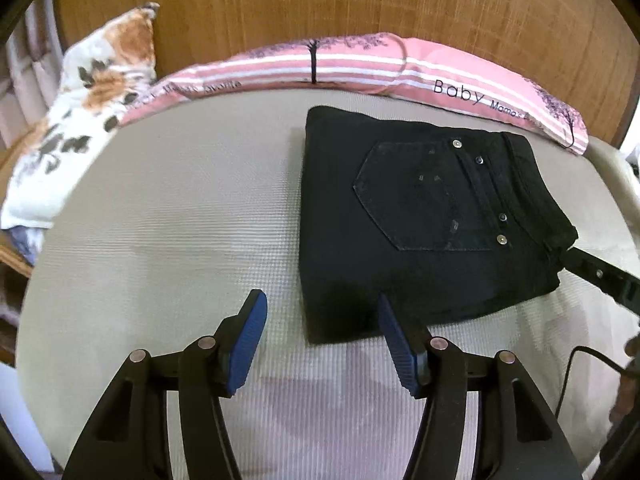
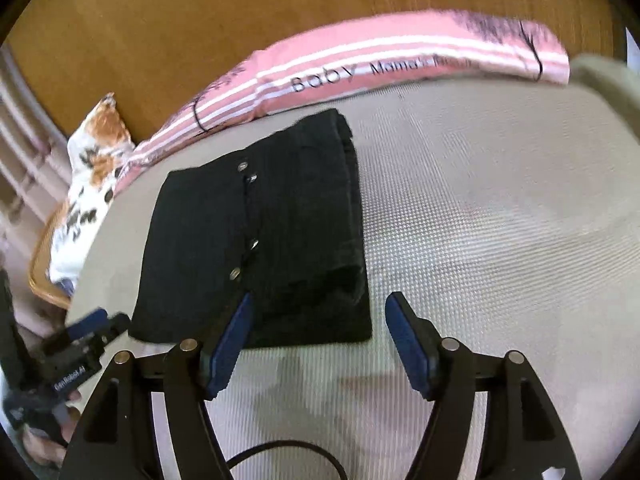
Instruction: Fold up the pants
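Black pants (image 1: 424, 224) folded on bed (image 1: 180, 220), long axis 12–6. Left gripper (image 1: 320, 340) and right gripper (image 2: 318, 340) both open, empty, at pants' 6 o'clock edge.

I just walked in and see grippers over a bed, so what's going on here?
A person holding a gripper in each hand is folding black jeans. The jeans lie in a compact folded rectangle, back pocket up, on the beige mattress cover near a pink striped pillow. The left gripper and right gripper are both open, holding nothing, just in front of the jeans' near edge.
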